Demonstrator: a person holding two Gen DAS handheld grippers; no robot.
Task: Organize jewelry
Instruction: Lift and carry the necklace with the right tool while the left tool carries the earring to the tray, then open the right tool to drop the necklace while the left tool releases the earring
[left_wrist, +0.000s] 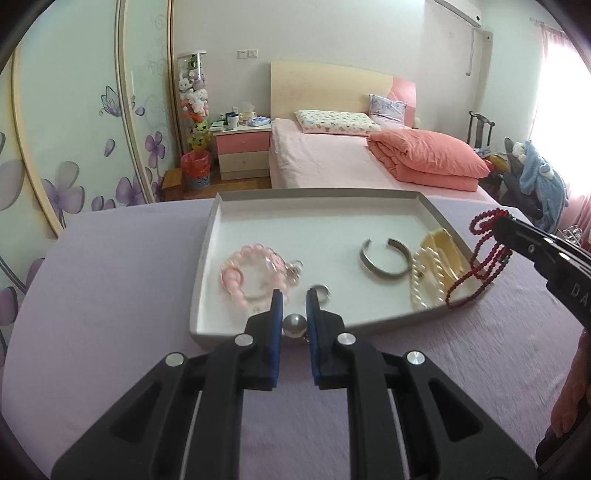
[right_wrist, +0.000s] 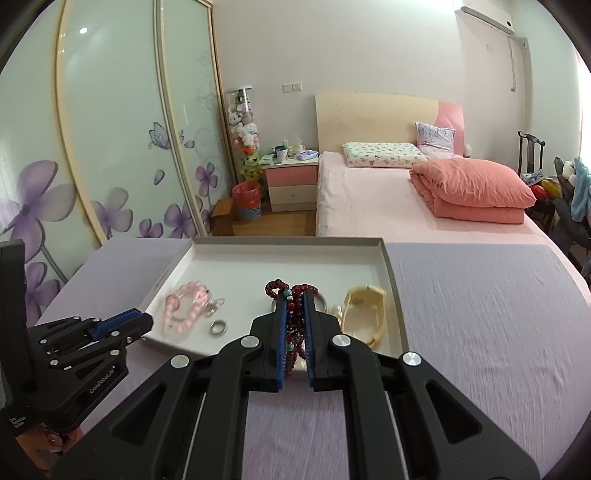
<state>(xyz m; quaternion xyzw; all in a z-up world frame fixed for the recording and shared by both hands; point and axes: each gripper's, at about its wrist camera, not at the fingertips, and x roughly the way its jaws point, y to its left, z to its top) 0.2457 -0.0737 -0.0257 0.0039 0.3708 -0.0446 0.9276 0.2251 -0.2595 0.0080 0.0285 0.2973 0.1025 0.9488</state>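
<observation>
- A bed (right_wrist: 369, 199) with a pink sheet and a folded salmon quilt (right_wrist: 476, 192) is seen behind the work area, beside a pink-and-cream nightstand (right_wrist: 291, 184).
- A tabletop (left_wrist: 110, 295) covered in lilac cloth is set in front of the bed.
- A shallow white tray (left_wrist: 317, 218) is laid on the tabletop, and most of the jewelry is kept inside it.
- The left hand-held gripper (left_wrist: 294, 295) is held over the tray's near edge; its blue pads are set narrow and are closed on a pearl earring (left_wrist: 294, 324). On its black body, in the right wrist view, the brand "GenRobot.AI" is printed, and a small white label lower down is too small to be read.
- The right hand-held gripper (right_wrist: 295, 295) is clamped tight on a dark red bead necklace (right_wrist: 293, 328), which is hung in loops above the tray's right side. The letters "DA" are read on its body in the left wrist view; the rest is cut off.
- A pink bead bracelet (left_wrist: 251, 273) is placed at the tray's left.
- A cream bangle (left_wrist: 448, 254) is leaned at the tray's right edge, touching a white pearl strand (left_wrist: 426, 280).
- An open silver cuff (left_wrist: 385, 258) is placed just left of the pearls.
- A small silver ring (right_wrist: 218, 327) is placed near the tray's front.
</observation>
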